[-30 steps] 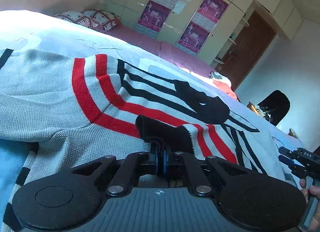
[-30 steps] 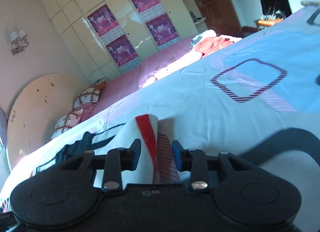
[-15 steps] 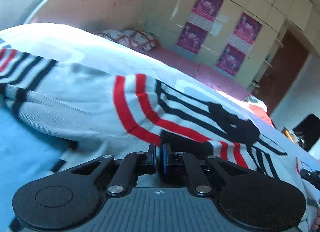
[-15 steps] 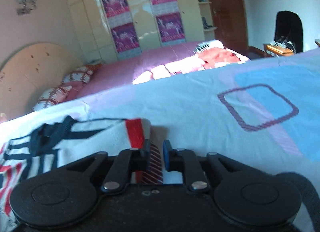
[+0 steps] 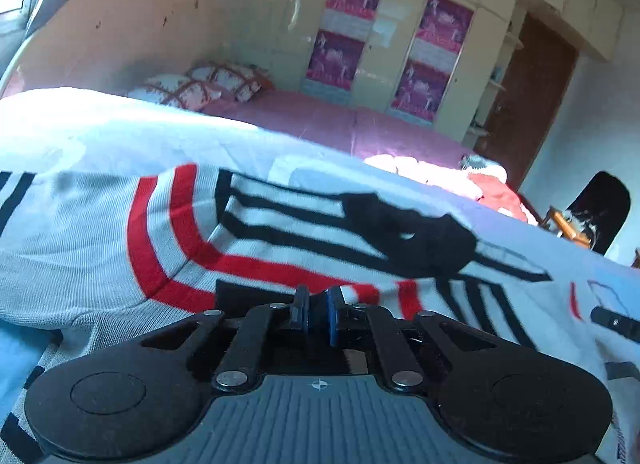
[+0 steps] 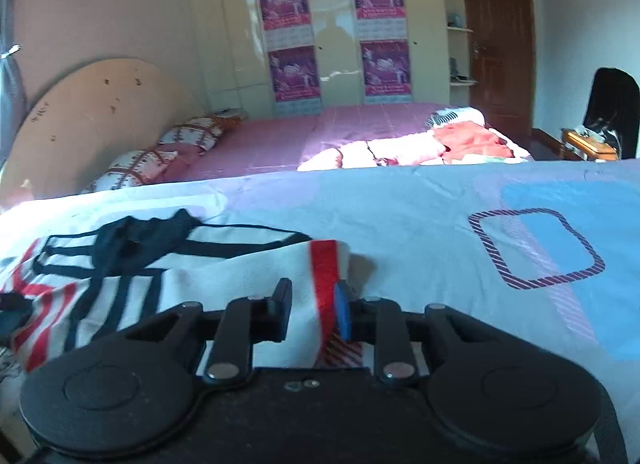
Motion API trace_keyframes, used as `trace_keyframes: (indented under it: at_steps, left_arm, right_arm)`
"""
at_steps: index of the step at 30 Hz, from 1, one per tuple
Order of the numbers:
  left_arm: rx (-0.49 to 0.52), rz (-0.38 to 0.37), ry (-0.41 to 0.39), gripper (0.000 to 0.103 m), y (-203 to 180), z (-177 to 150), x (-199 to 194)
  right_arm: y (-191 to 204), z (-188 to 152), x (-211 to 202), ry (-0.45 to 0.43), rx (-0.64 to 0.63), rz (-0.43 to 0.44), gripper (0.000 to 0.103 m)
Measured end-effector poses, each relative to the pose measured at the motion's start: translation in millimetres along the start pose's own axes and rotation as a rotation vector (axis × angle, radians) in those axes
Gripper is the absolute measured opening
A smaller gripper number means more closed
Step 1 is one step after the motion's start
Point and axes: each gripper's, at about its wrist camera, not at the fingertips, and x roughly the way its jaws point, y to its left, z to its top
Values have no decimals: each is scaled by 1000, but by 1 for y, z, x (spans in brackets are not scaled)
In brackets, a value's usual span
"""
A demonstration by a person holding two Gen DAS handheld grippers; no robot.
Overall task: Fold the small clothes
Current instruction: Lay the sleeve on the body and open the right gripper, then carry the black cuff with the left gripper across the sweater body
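Note:
A small knitted sweater (image 5: 100, 232), white with red and black stripes and a black collar, lies on the bed sheet (image 5: 120, 131). My left gripper (image 5: 318, 314) is shut on the sweater's black hem at its near edge. In the right wrist view the sweater (image 6: 224, 264) lies to the left with a red-striped edge raised. My right gripper (image 6: 314, 314) is open, its jaws set apart on either side of that red-striped edge. The right gripper also shows at the far right of the left wrist view (image 5: 616, 322).
The sheet (image 6: 440, 223) has blue and purple square patterns to the right. Behind is a pink bed (image 6: 320, 127) with pillows (image 6: 188, 135) and a heap of clothes (image 6: 460, 139). Wardrobe doors with posters, a brown door and a dark chair (image 6: 612, 107) stand at the back.
My right gripper was open, closed on the red-striped edge, and has now opened again. My left gripper stayed shut on the hem and swung, so the view turned left.

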Motion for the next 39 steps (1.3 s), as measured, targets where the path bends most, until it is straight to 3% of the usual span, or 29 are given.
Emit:
trace_keyframes:
  at_steps: [1, 3, 4, 6, 10, 13, 16, 19, 22, 23, 24, 26, 28, 30, 32, 34, 36, 39]
  left_arm:
    - [17, -24, 3, 9, -4, -3, -2]
    - [73, -4, 65, 36, -12, -16, 8]
    - [109, 8, 75, 43, -14, -23, 13]
    - [171, 27, 61, 43, -23, -25, 4]
    - [165, 50, 50, 43, -12, -23, -5]
    - [110, 60, -1, 43, 6, -12, -1]
    - [88, 104, -5, 43, 19, -3, 13]
    - [99, 142, 47, 49, 24, -2, 28]
    - [74, 159, -3, 49, 23, 1, 12]
    - [86, 173, 1, 49, 22, -1, 11]
    - [92, 184, 57, 49, 23, -3, 19]
    - [100, 183, 52, 51, 25, -8, 21]
    - [90, 167, 72, 51, 26, -2, 15]
    - [63, 144, 51, 57, 34, -3, -4]
    - [44, 135, -5, 84, 50, -10, -32]
    - [15, 144, -53, 85, 77, -19, -65]
    - [-45, 181, -79, 85, 117, -28, -94]
    - [-214, 242, -98, 85, 197, -30, -120]
  right_arm:
    - [7, -6, -9, -6, -27, 25, 23]
    - [21, -18, -10, 50, -79, 46, 18]
    - [27, -26, -4, 104, -92, 15, 19]
    - [32, -29, -10, 86, -92, -6, 20]
    - [36, -19, -21, 19, -102, 2, 19]
    - [25, 3, 5, -23, -104, -47, 16]
    - [5, 22, 42, -22, -41, -67, 10]
    - [-1, 17, 84, 69, -74, -67, 4]
    - [3, 21, 73, 61, -79, -82, 7]
    - [4, 21, 62, 28, -62, -81, 8]
    - [4, 19, 54, 12, -55, -74, 9]
    - [4, 9, 62, 94, -63, -81, 10]
    - [10, 7, 51, 90, -100, -95, 11]
    - [14, 10, 27, 50, -76, -60, 26]
    - [21, 6, -5, 4, -61, -36, 28]
    - [28, -2, -31, 4, -52, -4, 34]
    - [34, -14, -51, 31, -31, 7, 59]
    - [42, -36, -77, 65, 19, -10, 66]
